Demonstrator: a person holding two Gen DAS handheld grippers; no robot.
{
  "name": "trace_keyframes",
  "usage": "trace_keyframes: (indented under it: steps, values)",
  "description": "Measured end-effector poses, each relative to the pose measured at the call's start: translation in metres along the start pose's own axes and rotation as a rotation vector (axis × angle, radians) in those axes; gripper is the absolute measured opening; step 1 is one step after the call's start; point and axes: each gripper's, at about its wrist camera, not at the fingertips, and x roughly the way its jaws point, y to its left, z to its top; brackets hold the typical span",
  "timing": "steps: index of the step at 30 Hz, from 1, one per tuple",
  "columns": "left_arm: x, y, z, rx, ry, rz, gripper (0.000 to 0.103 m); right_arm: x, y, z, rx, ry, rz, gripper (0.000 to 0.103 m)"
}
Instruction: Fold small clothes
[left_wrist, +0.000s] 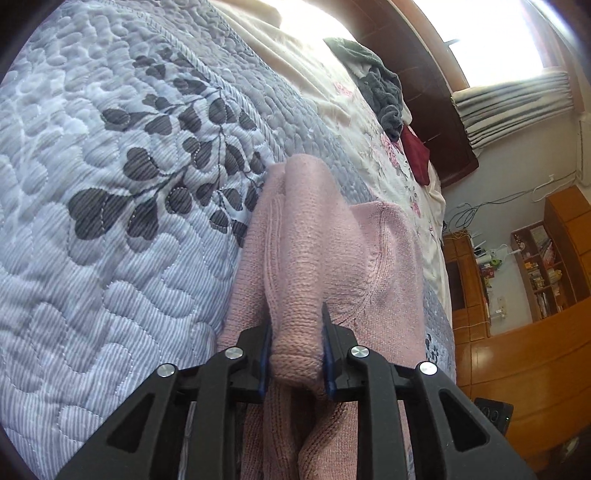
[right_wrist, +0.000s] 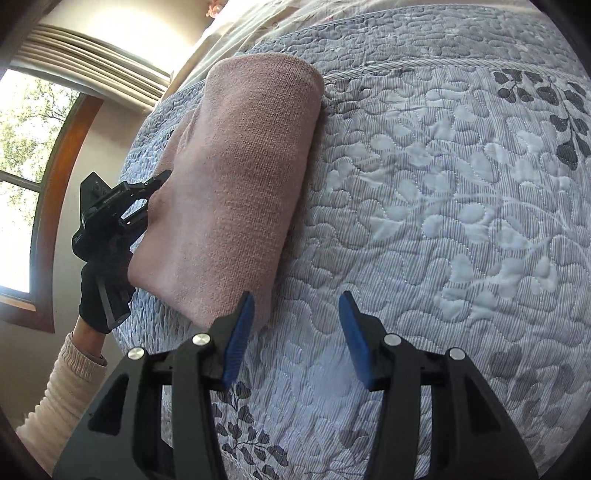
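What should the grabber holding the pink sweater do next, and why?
Probably let go. The left gripper is shut on a thick fold of the pink sweater, which already lies as a neat bundle on the quilt. The right gripper is open, holding nothing.

My left wrist camera sits very close over the pink knit garment (left_wrist: 328, 266), looking along it across the quilted bedspread (left_wrist: 110, 221) toward the wooden headboard (left_wrist: 436, 122) and the window beyond. My right wrist camera hangs a little farther off, just beside the near end of the same garment (right_wrist: 236, 177), facing across the bedspread (right_wrist: 424, 221), with the window on its left edge. Both views share the garment and the bedspread around it, and the right view also catches the left gripper (right_wrist: 162, 177) at the garment's far side.
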Motion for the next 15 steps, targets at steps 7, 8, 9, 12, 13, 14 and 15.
trace_keyframes:
  steps: [7, 8, 9, 12, 13, 14, 15]
  values:
    - [-0.057, -0.024, -0.039, 0.092, 0.012, 0.024, 0.042, 0.013, 0.014, 0.003, 0.023, -0.013, 0.085, 0.061]
    - [-0.062, -0.027, -0.048, 0.095, 0.023, 0.029, 0.044, 0.017, 0.015, 0.003, 0.031, -0.009, 0.092, 0.061]
    - [-0.065, -0.028, -0.056, 0.100, 0.039, 0.032, 0.046, 0.022, 0.015, 0.003, 0.040, -0.004, 0.094, 0.061]
    - [-0.062, -0.030, -0.078, 0.116, 0.085, 0.063, 0.046, 0.038, 0.015, 0.004, 0.076, 0.020, 0.120, 0.061]
    - [-0.058, -0.029, -0.082, 0.115, 0.096, 0.071, 0.046, 0.043, 0.015, 0.004, 0.086, 0.026, 0.125, 0.061]
    - [-0.054, -0.024, -0.086, 0.112, 0.108, 0.078, 0.046, 0.050, 0.015, 0.005, 0.095, 0.034, 0.122, 0.061]
    - [-0.050, -0.021, -0.089, 0.107, 0.117, 0.089, 0.044, 0.055, 0.014, 0.006, 0.103, 0.043, 0.123, 0.061]
